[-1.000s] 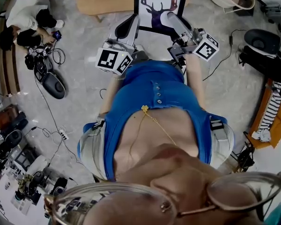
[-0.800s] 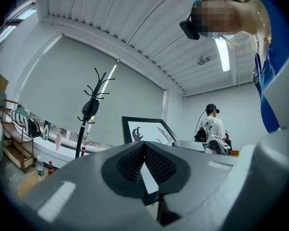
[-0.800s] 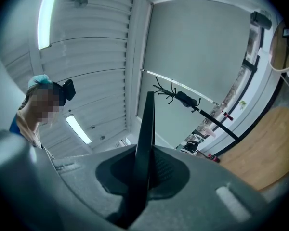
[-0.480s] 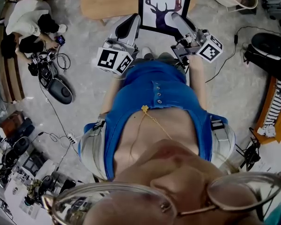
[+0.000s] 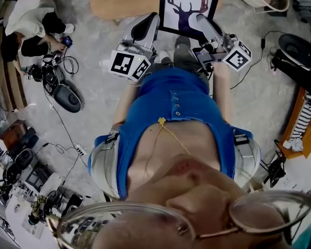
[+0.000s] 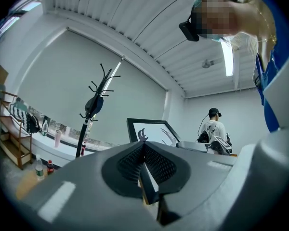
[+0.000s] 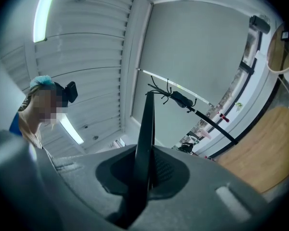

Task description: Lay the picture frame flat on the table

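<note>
— While you stand facing the wooden table (image 5: 122, 1), where does the picture frame (image 5: 189, 4) sit from your tongs?

— Straight ahead of both, bridging the gap between them, its stag print turned up toward you. The far end appears to reach over the table's near edge. Its long axis runs away from your tips, so neither hand is nearer.

— And the grips?

— Your left gripper (image 5: 149, 24) is clenched on the frame's left side rail, near the lower corner (its own view shows the thin edge pinched between the jaws). Your right gripper (image 5: 203, 23) is clamped on the right rail likewise, with the dark edge standing between its jaws. Lowering both hands together looks like the move.
</note>
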